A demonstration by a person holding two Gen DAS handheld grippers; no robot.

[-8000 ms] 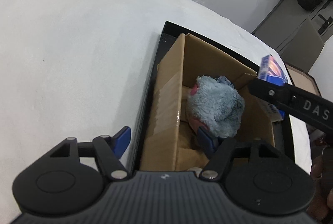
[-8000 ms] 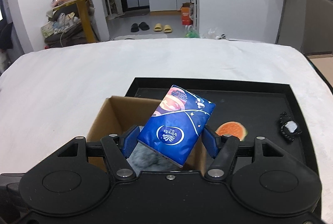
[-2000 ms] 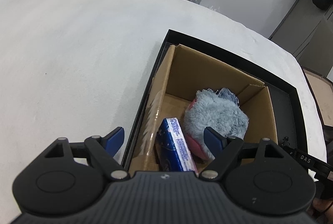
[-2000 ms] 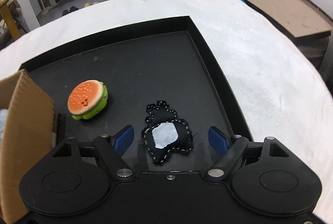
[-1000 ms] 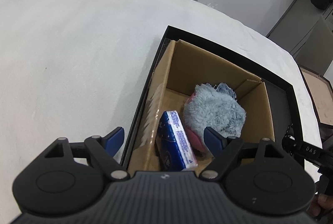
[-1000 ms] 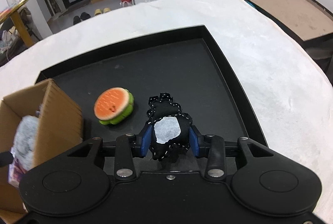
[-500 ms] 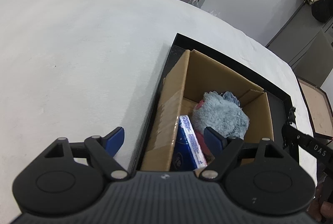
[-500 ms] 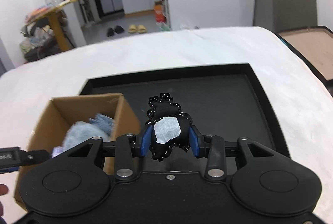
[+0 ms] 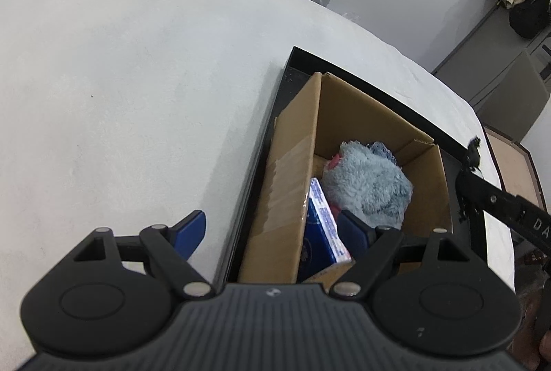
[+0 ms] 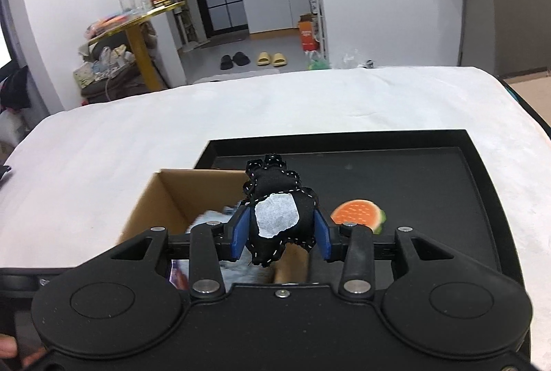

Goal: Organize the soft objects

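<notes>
Right gripper (image 10: 280, 229) has its blue pads pinched on the black stitched plush with the white patch (image 10: 277, 216), which hangs above the near right wall of the cardboard box (image 10: 179, 195) (the left gripper (image 9: 272, 229) waits spread wide and empty, straddling the box's left wall). Best carry it further over the opening before letting go, aiming for the gap beside the fluffy grey-blue plush (image 9: 370, 179) and the blue tissue pack (image 9: 322, 228); beyond, the burger plush (image 10: 358, 210) waits on the black tray (image 10: 447, 171)
</notes>
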